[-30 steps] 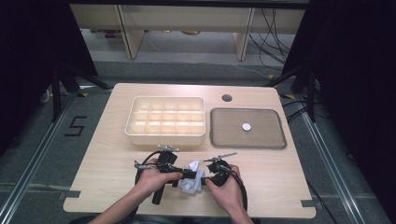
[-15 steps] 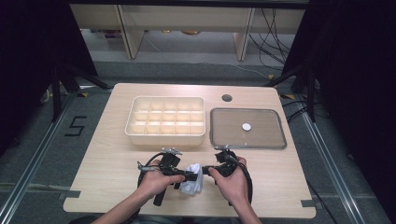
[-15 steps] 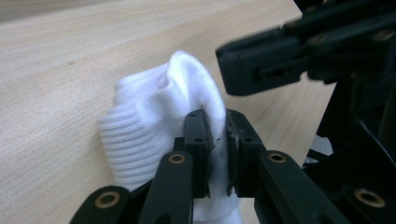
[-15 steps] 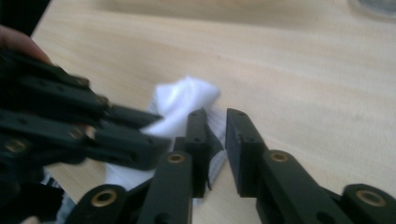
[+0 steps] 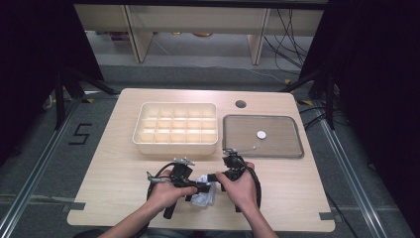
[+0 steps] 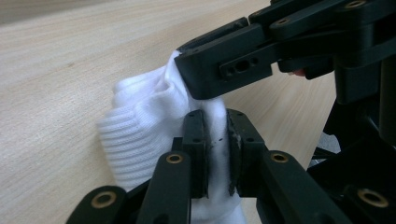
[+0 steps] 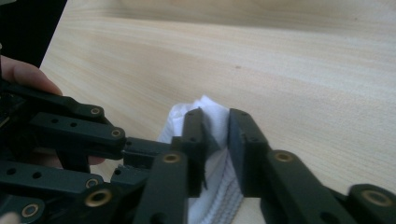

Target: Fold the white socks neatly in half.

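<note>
A white ribbed sock [image 5: 204,196] lies bunched on the wooden table [image 5: 124,168] near its front edge, between the person's hands. My left gripper [image 5: 202,187] reaches in from the left. In the left gripper view the sock [image 6: 140,135] fills the gap of my left gripper [image 6: 217,154]; its jaws have just been opening slightly but still pinch the fabric. My right gripper [image 5: 213,177] comes in from the right. Its jaws have just been closing, and in the right gripper view my right gripper [image 7: 215,140] holds a fold of the sock [image 7: 215,116].
A cream compartment box [image 5: 176,105] stands at the table's middle. Right of it lies a grey tray [image 5: 282,141] with a small white disc [image 5: 261,134] in it. A round hole [image 5: 240,104] sits near the far edge. Bare wood lies left and right of the hands.
The right hand has shifted a little toward the far side and right, then its jaws came back onto the sock. The left hand and the sock stay where they were.
</note>
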A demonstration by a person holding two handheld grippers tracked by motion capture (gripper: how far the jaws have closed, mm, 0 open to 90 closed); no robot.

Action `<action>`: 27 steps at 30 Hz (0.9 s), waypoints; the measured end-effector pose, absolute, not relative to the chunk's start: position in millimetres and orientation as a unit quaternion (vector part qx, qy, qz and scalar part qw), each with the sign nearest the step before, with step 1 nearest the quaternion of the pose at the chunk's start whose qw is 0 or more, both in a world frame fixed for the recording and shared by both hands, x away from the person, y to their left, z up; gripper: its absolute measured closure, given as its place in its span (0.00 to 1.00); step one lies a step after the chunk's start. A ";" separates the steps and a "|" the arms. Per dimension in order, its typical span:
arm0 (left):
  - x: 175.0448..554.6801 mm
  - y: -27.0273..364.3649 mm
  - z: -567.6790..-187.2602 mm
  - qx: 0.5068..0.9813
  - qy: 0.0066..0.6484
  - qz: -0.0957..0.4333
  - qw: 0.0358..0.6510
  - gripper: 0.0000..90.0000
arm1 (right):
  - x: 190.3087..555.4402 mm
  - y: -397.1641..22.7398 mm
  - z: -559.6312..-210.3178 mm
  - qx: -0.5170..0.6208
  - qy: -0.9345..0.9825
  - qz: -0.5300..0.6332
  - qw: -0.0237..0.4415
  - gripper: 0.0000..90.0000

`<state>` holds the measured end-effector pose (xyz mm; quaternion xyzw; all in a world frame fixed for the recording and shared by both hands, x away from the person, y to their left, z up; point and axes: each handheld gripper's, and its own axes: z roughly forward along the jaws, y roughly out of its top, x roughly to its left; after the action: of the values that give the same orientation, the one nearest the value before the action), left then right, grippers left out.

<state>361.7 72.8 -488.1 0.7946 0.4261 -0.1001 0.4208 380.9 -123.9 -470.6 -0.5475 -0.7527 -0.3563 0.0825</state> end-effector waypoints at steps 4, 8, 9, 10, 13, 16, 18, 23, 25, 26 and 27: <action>360.5 72.4 -485.0 0.794 0.425 -0.100 0.423 0.82 | 382.5 -125.9 -473.8 -0.546 -0.756 -0.352 0.082 0.94; 351.4 73.8 -471.0 0.790 0.402 -0.091 0.455 0.73 | 383.3 -127.4 -476.2 -0.553 -0.751 -0.353 0.082 0.94; 347.6 74.3 -466.9 0.790 0.394 -0.092 0.460 0.73 | 383.2 -127.6 -476.5 -0.555 -0.750 -0.351 0.080 0.94; 344.0 74.5 -463.8 0.793 0.386 -0.089 0.463 0.73 | 383.2 -127.7 -476.5 -0.557 -0.748 -0.352 0.077 0.94; 337.3 73.4 -461.7 0.799 0.376 -0.078 0.462 0.77 | 383.4 -127.6 -478.1 -0.563 -0.743 -0.352 0.084 0.94; 335.4 69.8 -471.4 0.809 0.368 -0.091 0.449 0.83 | 382.7 -127.1 -478.0 -0.565 -0.740 -0.352 0.090 0.94; 334.9 67.2 -477.5 0.809 0.374 -0.089 0.444 0.86 | 381.9 -127.2 -476.7 -0.571 -0.739 -0.343 0.097 0.94; 333.6 61.6 -485.9 0.821 0.363 -0.094 0.431 0.95 | 382.5 -126.9 -479.5 -0.574 -0.742 -0.335 0.087 0.94; 332.0 59.9 -489.0 0.819 0.370 -0.086 0.431 0.97 | 381.9 -126.5 -479.2 -0.570 -0.744 -0.338 0.091 0.94; 332.0 59.9 -489.0 0.819 0.370 -0.086 0.431 0.98 | 381.9 -126.6 -479.6 -0.568 -0.745 -0.338 0.086 0.94; 332.9 61.3 -491.1 0.830 0.357 -0.092 0.418 0.98 | 382.6 -127.3 -482.5 -0.560 -0.752 -0.342 0.067 0.94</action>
<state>332.9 61.3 -491.1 0.8304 0.3568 -0.0924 0.4179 382.6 -127.3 -482.5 -0.5595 -0.7518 -0.3424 0.0670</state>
